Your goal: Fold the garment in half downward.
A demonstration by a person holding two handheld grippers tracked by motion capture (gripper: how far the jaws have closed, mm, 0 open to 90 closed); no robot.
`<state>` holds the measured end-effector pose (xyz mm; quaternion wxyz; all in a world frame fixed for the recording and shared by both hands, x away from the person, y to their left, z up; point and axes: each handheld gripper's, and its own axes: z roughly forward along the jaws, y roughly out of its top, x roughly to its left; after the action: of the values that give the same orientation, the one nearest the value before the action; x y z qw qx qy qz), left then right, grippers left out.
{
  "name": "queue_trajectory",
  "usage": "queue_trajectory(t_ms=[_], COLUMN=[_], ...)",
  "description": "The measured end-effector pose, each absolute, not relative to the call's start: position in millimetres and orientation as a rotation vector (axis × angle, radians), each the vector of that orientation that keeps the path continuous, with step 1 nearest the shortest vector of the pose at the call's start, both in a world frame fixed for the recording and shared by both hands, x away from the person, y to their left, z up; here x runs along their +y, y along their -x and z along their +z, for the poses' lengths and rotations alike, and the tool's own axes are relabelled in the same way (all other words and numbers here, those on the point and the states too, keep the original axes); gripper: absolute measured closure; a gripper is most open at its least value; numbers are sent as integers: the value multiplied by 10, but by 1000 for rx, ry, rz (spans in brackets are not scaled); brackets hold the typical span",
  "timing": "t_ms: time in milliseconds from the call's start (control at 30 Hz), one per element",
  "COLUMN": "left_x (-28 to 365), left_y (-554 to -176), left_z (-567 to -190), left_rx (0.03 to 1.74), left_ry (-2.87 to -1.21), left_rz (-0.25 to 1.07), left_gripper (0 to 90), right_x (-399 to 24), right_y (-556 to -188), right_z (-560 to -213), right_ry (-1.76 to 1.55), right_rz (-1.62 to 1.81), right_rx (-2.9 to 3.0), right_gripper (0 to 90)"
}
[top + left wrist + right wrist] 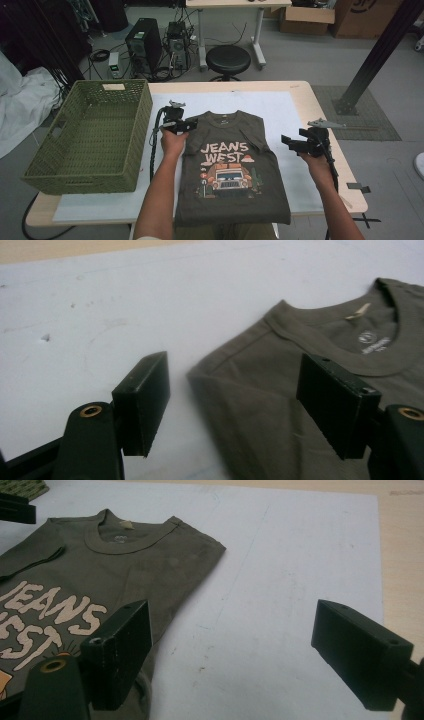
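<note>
T-shirt print reads in the high view; its collar label shows close.

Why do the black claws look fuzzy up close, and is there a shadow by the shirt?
In the left gripper view the jaws are close to the lens and soft, while the T-shirt collar is sharper; a dark shadow runs along the shirt's edge on the white mat. In the right gripper view the jaws blur too. The high view is evenly lit, without glare.

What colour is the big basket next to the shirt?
The basket is green, a woven weave; the high view shows it best.
</note>
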<state>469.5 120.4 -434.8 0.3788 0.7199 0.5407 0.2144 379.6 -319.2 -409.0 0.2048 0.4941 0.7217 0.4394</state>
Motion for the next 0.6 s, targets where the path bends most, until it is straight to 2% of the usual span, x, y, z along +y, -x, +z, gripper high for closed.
queue_trajectory(t_ms=[200, 333, 433, 600], left_x=[1223, 1265, 1245, 1203], left_y=[-4774, -4773, -4764, -4747], left_z=[-4483, -4485, -4485, -4483], left_rx=[1425, 1461, 1427, 1387], left_ry=[-1847, -1810, -1836, -1870], left_rz=[506, 509, 514, 537], left_gripper=[407, 542, 709, 820], right_x=[-3181, -3139, -3073, -2976], right_y=[-3822, -3905, -4011, -4339], right_z=[-4097, -4125, -4146, -4155], right_ry=[-1365, -1368, -1357, -1388], right_rz=[1221, 1204, 1196, 1177], right_rx=[2030, 2044, 2050, 2027], right_gripper=[173, 176, 203, 237])
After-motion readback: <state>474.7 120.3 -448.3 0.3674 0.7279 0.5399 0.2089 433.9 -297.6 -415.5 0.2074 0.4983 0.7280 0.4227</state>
